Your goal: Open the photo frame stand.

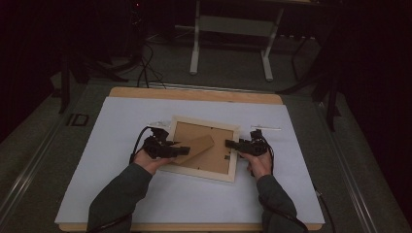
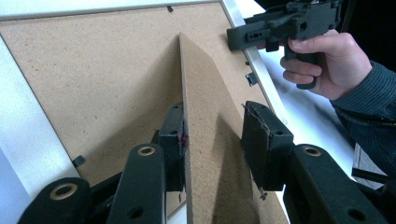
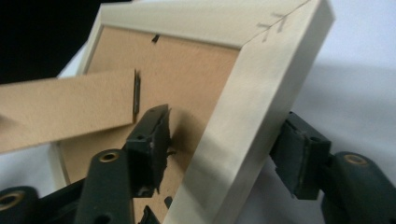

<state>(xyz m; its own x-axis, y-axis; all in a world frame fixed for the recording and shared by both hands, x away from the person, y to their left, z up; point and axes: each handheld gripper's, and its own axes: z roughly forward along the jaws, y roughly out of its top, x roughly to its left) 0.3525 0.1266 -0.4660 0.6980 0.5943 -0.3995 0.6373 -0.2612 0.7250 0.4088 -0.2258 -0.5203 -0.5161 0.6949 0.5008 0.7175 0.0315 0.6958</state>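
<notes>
The picture frame (image 1: pixel 203 148), lying face down mid-table, is steadied by the right gripper (image 1: pixel 232 143) whose wide fingers straddle its rail, while the easel stand (image 1: pixel 197 147) is best closed upon squarely by the left gripper (image 1: pixel 180 150), fingers half-open around it.

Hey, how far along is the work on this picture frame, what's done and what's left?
Done: the picture frame lies face down on the white sheet, and its stand flap is lifted off the backing board. In hand: the left tool straddles the flap, one pad touching it; the right tool straddles the frame's rail. Left: the backing remains seated in the frame.
</notes>
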